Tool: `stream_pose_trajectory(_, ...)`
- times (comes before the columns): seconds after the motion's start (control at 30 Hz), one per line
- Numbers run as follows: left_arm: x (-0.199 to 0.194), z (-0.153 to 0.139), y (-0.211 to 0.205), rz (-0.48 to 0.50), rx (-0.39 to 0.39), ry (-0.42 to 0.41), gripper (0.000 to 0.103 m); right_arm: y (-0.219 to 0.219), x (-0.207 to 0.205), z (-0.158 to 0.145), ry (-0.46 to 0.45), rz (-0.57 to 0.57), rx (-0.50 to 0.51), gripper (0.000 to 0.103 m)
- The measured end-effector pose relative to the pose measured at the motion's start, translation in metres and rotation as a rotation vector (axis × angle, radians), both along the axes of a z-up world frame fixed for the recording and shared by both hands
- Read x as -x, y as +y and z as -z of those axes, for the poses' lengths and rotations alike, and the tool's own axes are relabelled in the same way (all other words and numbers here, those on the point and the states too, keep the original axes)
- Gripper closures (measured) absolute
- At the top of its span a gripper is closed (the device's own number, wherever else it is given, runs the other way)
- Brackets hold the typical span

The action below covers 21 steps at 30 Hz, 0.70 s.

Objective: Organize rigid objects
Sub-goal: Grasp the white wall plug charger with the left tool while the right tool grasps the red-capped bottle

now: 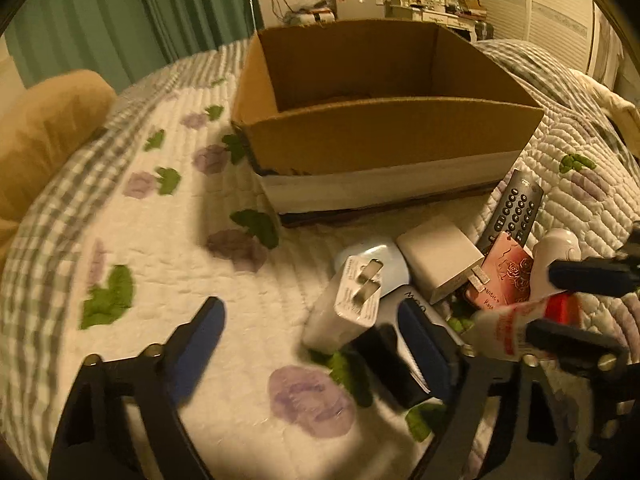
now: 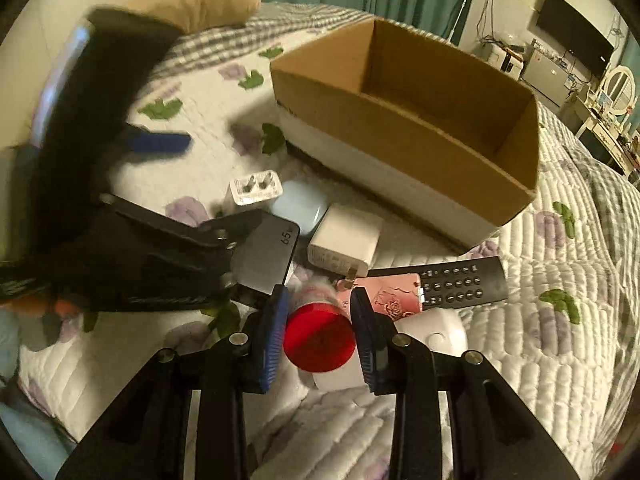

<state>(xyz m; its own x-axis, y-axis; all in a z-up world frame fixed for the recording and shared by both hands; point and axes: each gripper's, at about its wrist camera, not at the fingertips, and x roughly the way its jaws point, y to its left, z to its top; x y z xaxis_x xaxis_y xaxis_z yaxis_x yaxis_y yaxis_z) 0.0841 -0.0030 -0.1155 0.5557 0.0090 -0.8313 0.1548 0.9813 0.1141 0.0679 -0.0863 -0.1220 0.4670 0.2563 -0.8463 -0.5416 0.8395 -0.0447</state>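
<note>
Here the right tongs straddle the red-capped bottle lying on the bed, seemingly not yet clenched; squeeze squarely, then lift toward the cardboard box. The left tongs gape, holding nothing.

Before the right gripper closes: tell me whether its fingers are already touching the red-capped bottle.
Cannot tell. In the right wrist view the fingers flank the red-capped bottle closely, but motion blur hides whether either pad presses on it.
</note>
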Motion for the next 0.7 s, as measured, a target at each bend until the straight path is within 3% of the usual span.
stream_pose_trajectory(0.03, -0.004, 0.003, 0.001, -0.002, 0.009, 0.014, 0.027, -0.007, 0.006, -0.003, -0.005, 0.002, -0.003, 0.076)
stream_pose_trajectory(0.07, -0.007, 0.005, 0.002, -0.004, 0.027, 0.026, 0.035, -0.010, 0.004, -0.006, -0.013, 0.005, -0.008, 0.102)
stream_pose_trajectory(0.13, -0.011, 0.006, 0.004, 0.002, 0.072, 0.039, 0.048, -0.017, 0.004, -0.012, -0.016, 0.006, -0.023, 0.103)
stream_pose_trajectory(0.2, -0.011, 0.005, 0.003, 0.026, 0.108, 0.044, 0.074, -0.022, 0.003, -0.012, 0.015, -0.014, -0.029, 0.103)
stream_pose_trajectory(0.37, 0.002, -0.004, -0.002, 0.022, 0.069, -0.008, 0.079, -0.030, 0.004, -0.004, 0.062, -0.017, -0.076, 0.102)
stream_pose_trajectory(0.4, 0.007, -0.008, 0.001, 0.014, 0.081, -0.018, 0.079, -0.030, 0.003, -0.003, 0.085, -0.023, -0.092, 0.099)
stream_pose_trajectory(0.43, 0.011, -0.011, 0.002, 0.009, 0.089, -0.025, 0.079, -0.030, 0.003, -0.002, 0.093, -0.025, -0.099, 0.085)
stream_pose_trajectory(0.47, 0.017, -0.015, 0.005, -0.001, 0.096, -0.036, 0.079, -0.030, 0.002, 0.000, 0.103, -0.027, -0.094, 0.060)
stream_pose_trajectory(0.5, 0.021, -0.018, 0.006, -0.006, 0.095, -0.044, 0.079, -0.027, 0.001, 0.003, 0.114, -0.031, -0.081, 0.052)
stream_pose_trajectory(0.7, 0.037, -0.029, 0.014, -0.025, 0.116, -0.062, 0.079, -0.001, 0.002, 0.031, 0.165, -0.105, 0.049, 0.049)
